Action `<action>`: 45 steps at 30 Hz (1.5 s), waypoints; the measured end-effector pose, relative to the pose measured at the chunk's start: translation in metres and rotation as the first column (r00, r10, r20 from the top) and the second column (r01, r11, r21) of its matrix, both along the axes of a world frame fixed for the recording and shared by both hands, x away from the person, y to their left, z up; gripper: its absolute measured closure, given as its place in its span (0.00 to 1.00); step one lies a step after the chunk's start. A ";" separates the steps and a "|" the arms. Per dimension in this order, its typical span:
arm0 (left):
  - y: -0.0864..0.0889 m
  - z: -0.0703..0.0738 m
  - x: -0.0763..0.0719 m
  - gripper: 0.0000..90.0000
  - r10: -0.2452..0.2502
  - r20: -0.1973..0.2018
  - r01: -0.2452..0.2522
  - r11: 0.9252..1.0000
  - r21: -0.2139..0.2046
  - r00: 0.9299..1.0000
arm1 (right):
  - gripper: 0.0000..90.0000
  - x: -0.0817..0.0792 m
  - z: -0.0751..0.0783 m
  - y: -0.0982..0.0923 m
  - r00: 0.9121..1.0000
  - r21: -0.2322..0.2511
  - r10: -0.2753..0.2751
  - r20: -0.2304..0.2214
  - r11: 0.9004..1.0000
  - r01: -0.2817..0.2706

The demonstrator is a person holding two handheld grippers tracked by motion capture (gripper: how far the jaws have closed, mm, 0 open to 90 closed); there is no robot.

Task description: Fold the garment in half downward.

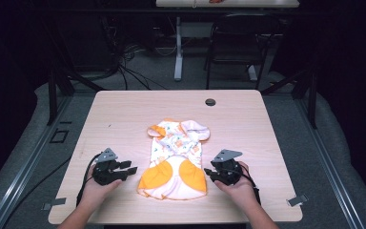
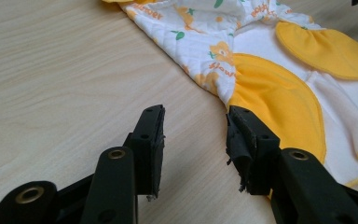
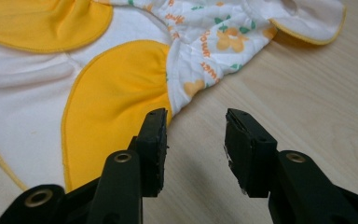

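A small white garment (image 1: 176, 157) with an orange flower print and two yellow-orange panels lies flat in the middle of the wooden table (image 1: 124, 114). My left gripper (image 1: 129, 170) rests on the table just left of its lower edge, jaws open with nothing between them. In the left gripper view the garment (image 2: 270, 70) lies ahead and to the right of the open gripper (image 2: 195, 122). My right gripper (image 1: 208, 171) sits at the garment's lower right, also open and empty. In the right gripper view the garment (image 3: 116, 88) spreads ahead and left of the gripper (image 3: 195, 122).
A dark round grommet (image 1: 210, 102) sits near the table's far edge. Beyond the table stand a black chair (image 1: 238, 43) and a white table leg (image 1: 178, 52) among floor cables. Bare wood surrounds the garment on all sides.
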State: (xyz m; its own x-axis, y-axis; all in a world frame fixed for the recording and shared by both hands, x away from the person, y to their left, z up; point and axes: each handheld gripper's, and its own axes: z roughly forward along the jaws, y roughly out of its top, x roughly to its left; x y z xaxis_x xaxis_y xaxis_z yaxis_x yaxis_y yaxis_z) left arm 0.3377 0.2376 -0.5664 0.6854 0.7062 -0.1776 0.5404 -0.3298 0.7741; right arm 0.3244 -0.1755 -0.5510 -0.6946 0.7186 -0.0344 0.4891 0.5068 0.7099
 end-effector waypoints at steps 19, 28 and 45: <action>-0.015 -0.001 0.013 0.72 -0.025 -0.023 0.026 1.000 0.009 0.999 | 0.71 0.017 -0.002 -0.004 0.999 0.075 -0.002 -0.047 0.997 0.006; -0.061 -0.004 0.036 0.95 -0.110 0.001 0.109 0.988 0.111 0.994 | 0.94 0.045 -0.007 0.021 0.998 0.058 0.026 -0.065 0.998 -0.022; -0.075 -0.014 0.034 1.00 -0.139 -0.002 0.138 0.981 0.136 0.990 | 0.98 0.047 -0.023 0.047 0.992 0.014 0.090 -0.084 0.996 -0.090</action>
